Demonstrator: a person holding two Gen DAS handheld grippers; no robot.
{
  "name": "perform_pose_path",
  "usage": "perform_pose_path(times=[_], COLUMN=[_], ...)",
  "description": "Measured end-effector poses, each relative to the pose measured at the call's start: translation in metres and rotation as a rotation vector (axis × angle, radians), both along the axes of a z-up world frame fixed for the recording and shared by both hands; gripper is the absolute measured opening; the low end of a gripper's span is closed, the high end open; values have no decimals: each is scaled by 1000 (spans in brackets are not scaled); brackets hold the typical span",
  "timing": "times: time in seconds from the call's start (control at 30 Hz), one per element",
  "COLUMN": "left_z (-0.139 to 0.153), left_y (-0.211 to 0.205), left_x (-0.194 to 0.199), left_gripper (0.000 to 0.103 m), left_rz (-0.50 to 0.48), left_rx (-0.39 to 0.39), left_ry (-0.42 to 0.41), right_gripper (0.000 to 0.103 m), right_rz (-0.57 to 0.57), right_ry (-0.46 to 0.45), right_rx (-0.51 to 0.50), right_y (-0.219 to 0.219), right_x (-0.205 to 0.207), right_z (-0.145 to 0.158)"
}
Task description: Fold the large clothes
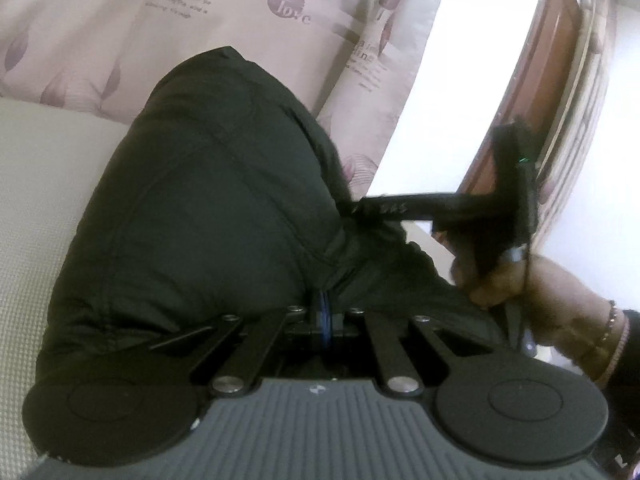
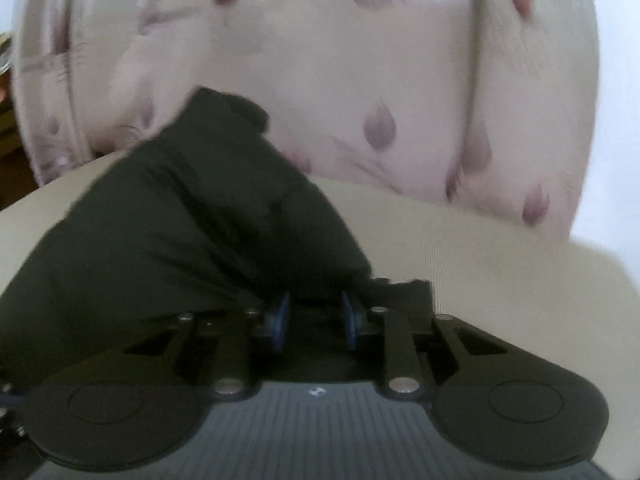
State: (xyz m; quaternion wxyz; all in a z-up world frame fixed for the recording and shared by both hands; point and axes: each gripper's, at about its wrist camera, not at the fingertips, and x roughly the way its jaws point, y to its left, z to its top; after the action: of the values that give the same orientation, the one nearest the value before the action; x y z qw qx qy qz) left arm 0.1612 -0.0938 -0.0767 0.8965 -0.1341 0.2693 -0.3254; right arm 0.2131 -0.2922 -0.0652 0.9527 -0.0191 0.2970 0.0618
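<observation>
Your left gripper [image 1: 325,314] has its blue pads pressed together on a fold of the black padded jacket [image 1: 208,208], near the garment's lower edge. The jacket lies bunched in a puffy mound on a cream mattress [image 1: 44,184], its far end up against the lilac leaf-print bedding [image 1: 120,40]. Your right gripper [image 2: 314,316] stands with its blue pads apart; dark jacket fabric fills the gap between them, but the blur hides whether the pads touch it. In the left wrist view the right gripper [image 1: 360,204] reaches in from the right to the jacket's edge, with your right hand [image 1: 516,276] around its handle. A brown wooden frame [image 1: 536,92] runs behind the bedding, top right
</observation>
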Motion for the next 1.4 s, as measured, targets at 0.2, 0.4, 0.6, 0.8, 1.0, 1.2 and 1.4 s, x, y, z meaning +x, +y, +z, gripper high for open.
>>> perform_pose_path(times=[0.2, 0.4, 0.6, 0.8, 1.0, 1.2, 1.4], left_z=[0, 8, 42, 28, 7, -1, -2], left_y=[-4, -10, -10, -33, -25, -18, -18], left_x=[-3, -1, -23, -7, 3, 7, 7], left_gripper=[11, 11, 23, 30, 30, 29, 29], left_rz=[-13, -3, -50, -108, -91, -96, -88], left_rx=[18, 49, 40, 80, 20, -1, 2], left_ry=[-14, -5, -149, -58, -11, 20, 7], right_gripper=[25, 24, 24, 24, 25, 29, 29], right_rz=[-9, 10, 36, 49, 58, 35, 154], right_ry=[37, 54, 50, 39, 40, 13, -129], right_rx=[37, 56, 106, 132, 134, 219, 109], right_y=[-6, -9, -21, -25, -28, -49, -30], right_x=[7, 11, 17, 15, 13, -9, -80], right_z=[-23, -30, -33, -37, -33, 7, 38])
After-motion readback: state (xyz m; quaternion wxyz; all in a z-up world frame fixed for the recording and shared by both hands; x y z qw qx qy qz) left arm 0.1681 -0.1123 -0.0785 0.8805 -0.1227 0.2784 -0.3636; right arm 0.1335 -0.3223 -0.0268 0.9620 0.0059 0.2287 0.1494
